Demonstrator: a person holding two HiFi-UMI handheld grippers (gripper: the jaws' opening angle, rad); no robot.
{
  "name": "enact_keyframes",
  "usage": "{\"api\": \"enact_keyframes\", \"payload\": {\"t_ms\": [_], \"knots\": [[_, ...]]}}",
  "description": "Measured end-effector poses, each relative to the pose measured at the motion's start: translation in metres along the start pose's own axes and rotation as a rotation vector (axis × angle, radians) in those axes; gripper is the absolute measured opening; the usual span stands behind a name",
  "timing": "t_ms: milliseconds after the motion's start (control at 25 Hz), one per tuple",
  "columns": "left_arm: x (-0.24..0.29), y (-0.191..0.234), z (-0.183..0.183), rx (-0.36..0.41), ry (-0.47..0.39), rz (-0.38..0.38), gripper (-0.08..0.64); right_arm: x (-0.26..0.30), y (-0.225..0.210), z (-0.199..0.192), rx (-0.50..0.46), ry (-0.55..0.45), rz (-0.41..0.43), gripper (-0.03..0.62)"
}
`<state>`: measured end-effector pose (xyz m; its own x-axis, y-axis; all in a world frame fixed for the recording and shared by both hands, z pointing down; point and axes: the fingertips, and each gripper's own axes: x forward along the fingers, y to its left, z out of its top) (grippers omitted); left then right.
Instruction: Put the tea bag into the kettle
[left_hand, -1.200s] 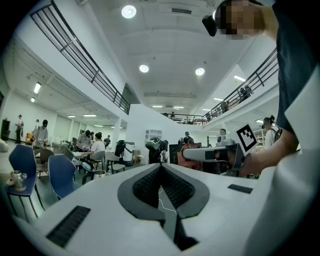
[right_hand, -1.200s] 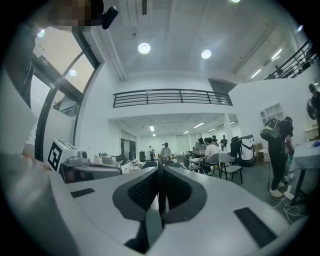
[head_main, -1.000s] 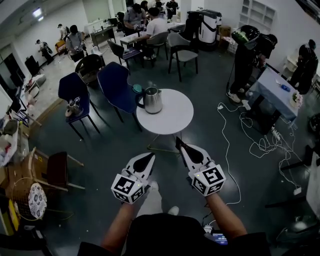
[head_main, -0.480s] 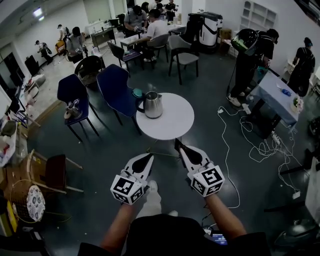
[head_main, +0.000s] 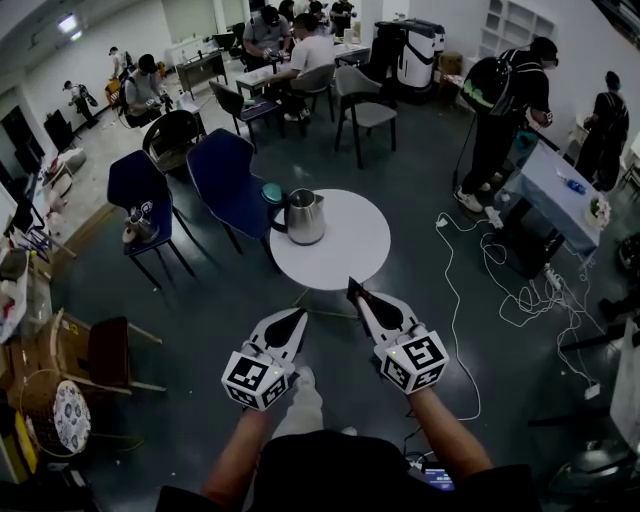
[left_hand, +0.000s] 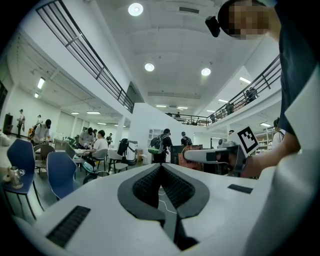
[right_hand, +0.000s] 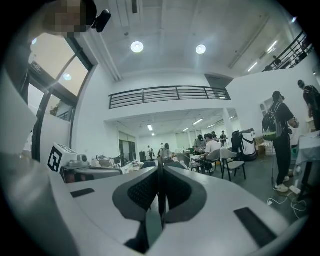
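A steel kettle (head_main: 305, 217) with a black handle stands at the left edge of a round white table (head_main: 345, 250), ahead of me. Both grippers hang over the floor short of the table, well apart from the kettle. My left gripper (head_main: 301, 313) (left_hand: 160, 166) is shut with nothing between its pads. My right gripper (head_main: 356, 298) (right_hand: 159, 169) is shut on a thin dark flat thing seen edge-on, which looks like the tea bag (right_hand: 159, 192); its tip (head_main: 351, 287) pokes past the jaws.
A teal object (head_main: 272, 192) sits beside the kettle. Blue chairs (head_main: 225, 175) stand left of the table. Cables (head_main: 500, 270) trail over the floor at the right. People stand by a grey table (head_main: 555, 185) at the right, others sit at the back.
The table and kettle have drifted slightly lower and nearer in the head view. The person with a backpack at the right has shifted. Both grippers stay shut in the same pose.
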<state>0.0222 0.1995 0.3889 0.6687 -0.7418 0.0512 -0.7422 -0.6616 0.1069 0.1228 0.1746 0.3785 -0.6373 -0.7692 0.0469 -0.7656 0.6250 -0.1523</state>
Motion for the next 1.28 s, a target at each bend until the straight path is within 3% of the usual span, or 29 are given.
{"api": "enact_keyframes", "payload": {"t_ms": [600,1040,1280], "knots": [[0.075,0.104,-0.002,-0.020,0.028,-0.014,0.015,0.114,-0.058,-0.001,0.005,0.031,-0.002,0.031],[0.116,0.199,0.019,-0.038,0.038,-0.009,0.015,0.209,-0.081,0.013,-0.014,0.059,-0.009,0.031],[0.139,0.232,0.027,-0.019,0.034,-0.051,0.015,0.252,-0.097,0.020,-0.004,0.062,-0.019,0.031]]}}
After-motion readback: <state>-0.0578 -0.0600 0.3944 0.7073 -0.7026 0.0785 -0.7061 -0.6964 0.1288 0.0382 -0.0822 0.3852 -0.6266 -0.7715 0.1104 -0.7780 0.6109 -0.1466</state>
